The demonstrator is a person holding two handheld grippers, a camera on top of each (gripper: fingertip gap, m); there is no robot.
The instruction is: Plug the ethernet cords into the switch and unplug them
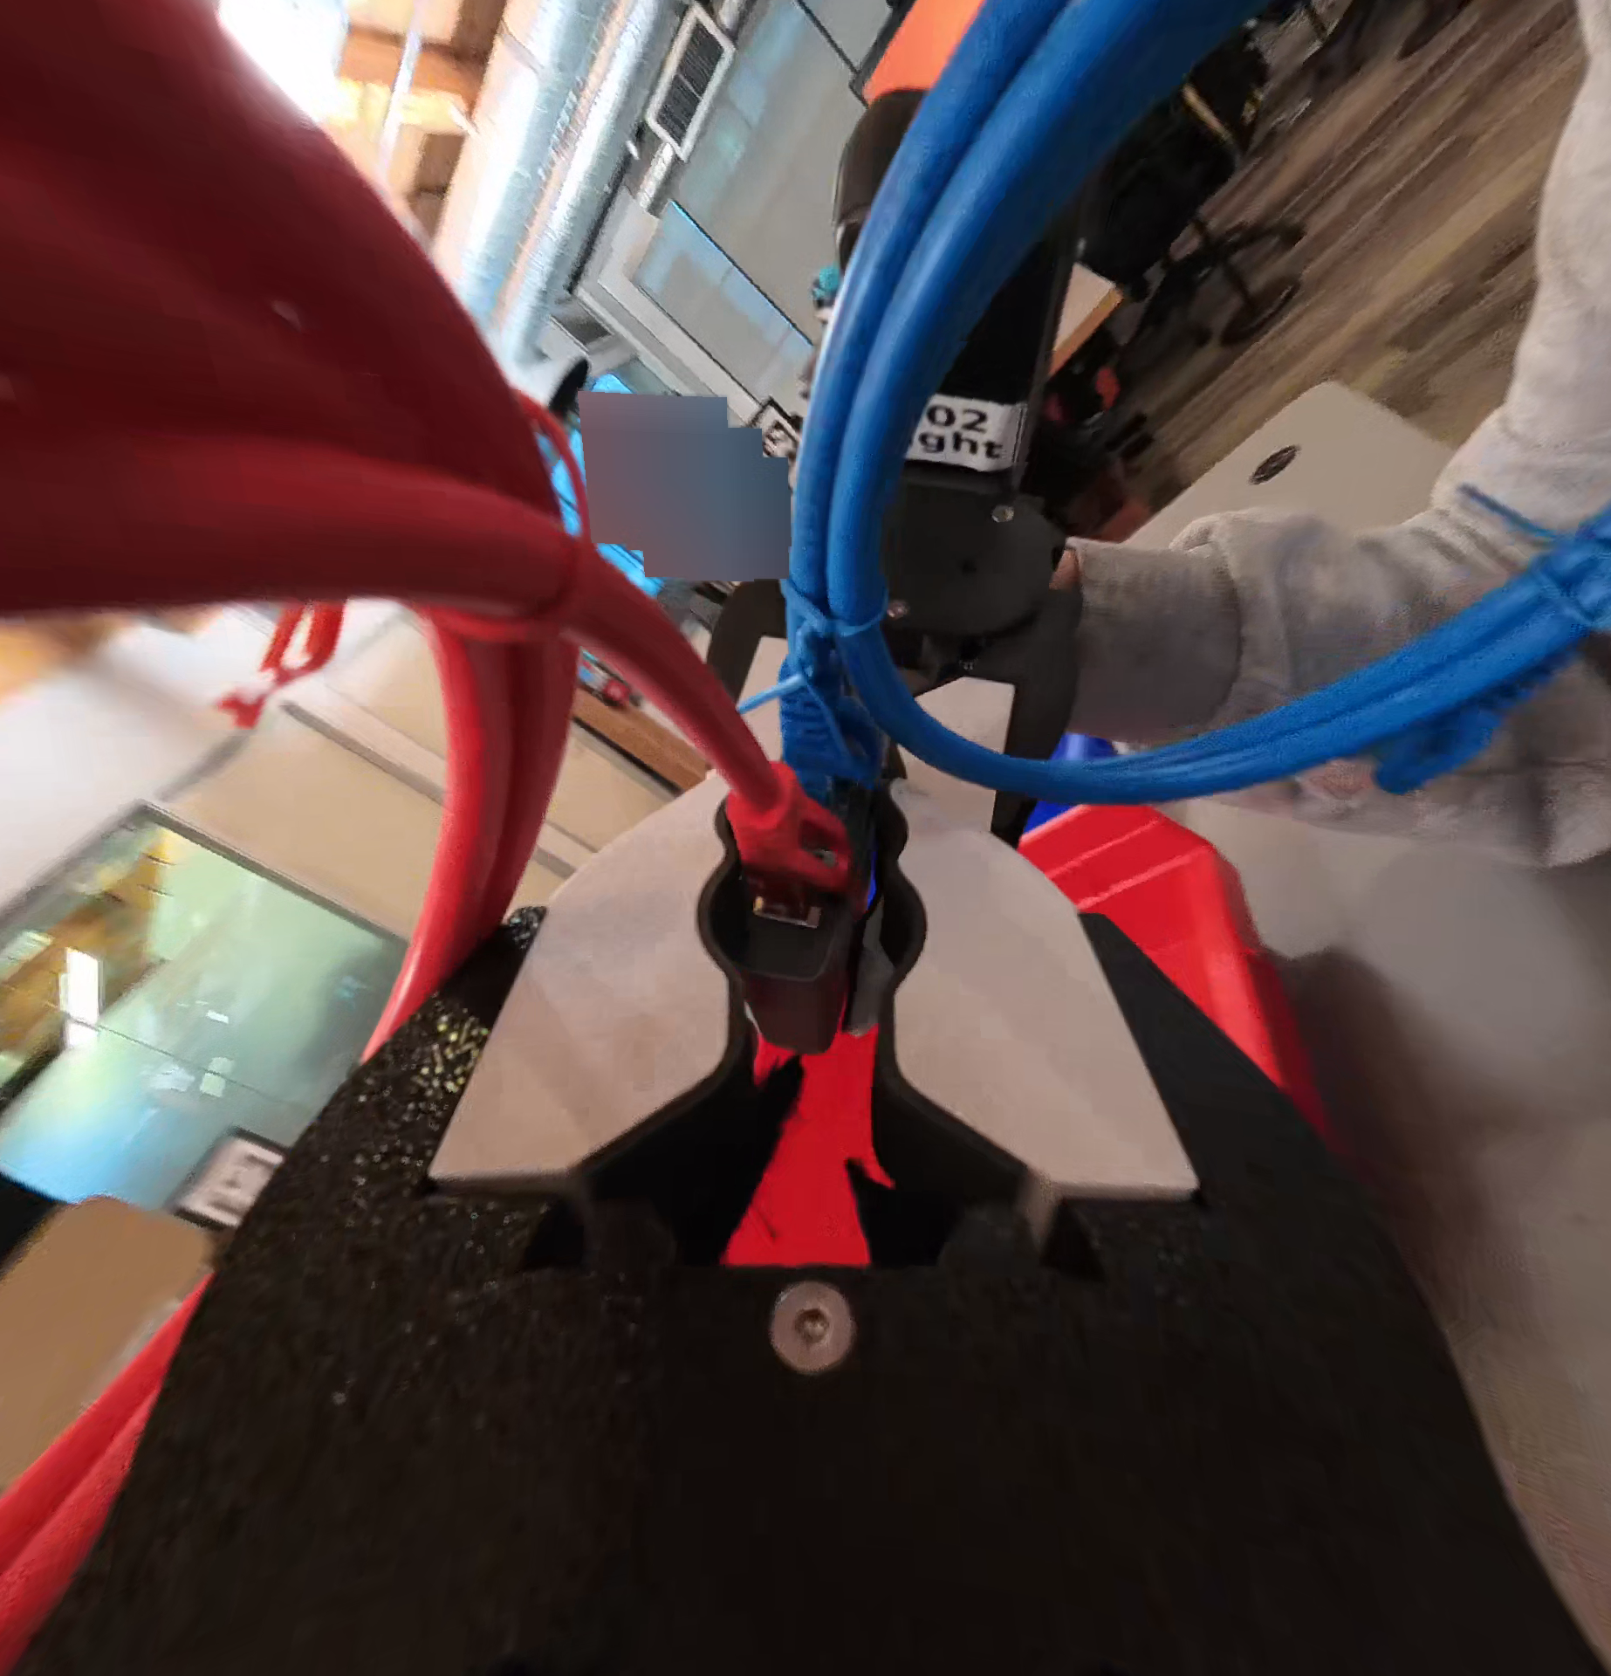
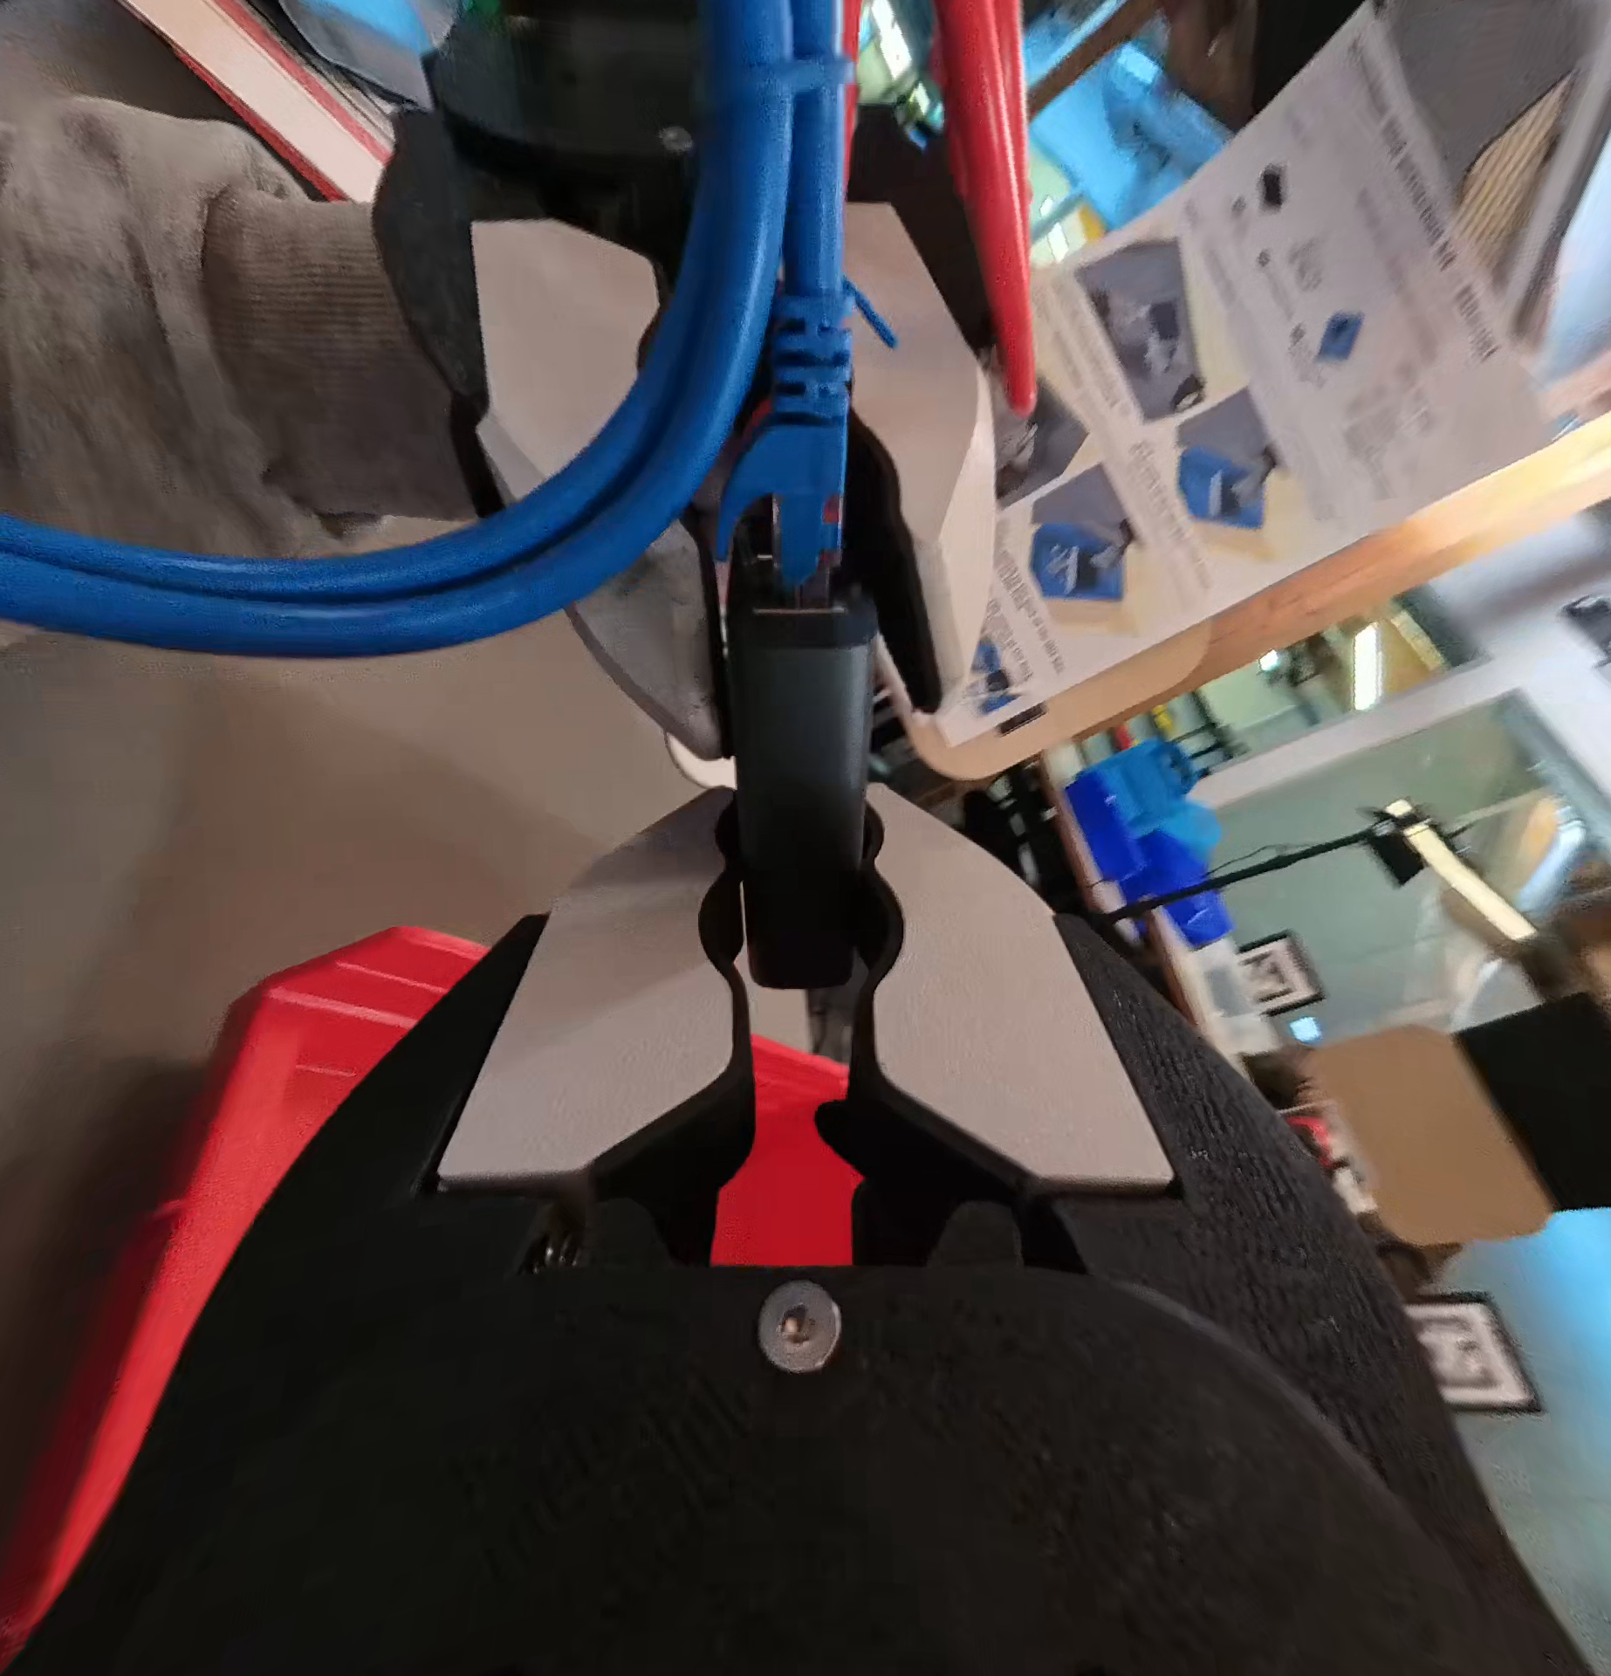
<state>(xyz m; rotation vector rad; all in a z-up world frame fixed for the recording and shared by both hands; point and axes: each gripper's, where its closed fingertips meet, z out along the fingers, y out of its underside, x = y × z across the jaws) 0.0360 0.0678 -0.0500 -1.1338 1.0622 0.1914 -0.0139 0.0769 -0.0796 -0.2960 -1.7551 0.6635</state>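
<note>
Black coupler (image 2: 800,798) pinched by two grippers' jaws, joining one red cable (image 1: 675,689) and one blue cable (image 2: 811,272).

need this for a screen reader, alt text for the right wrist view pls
The right gripper is shut on a black coupler with a blue network cable plugged into its far end. The left gripper faces it, with red cables behind and a red bin below.

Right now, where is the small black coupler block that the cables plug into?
The black coupler sits centre in both wrist views, clamped between the right gripper and the left gripper, with the blue cable and red cable plugged in.
</note>
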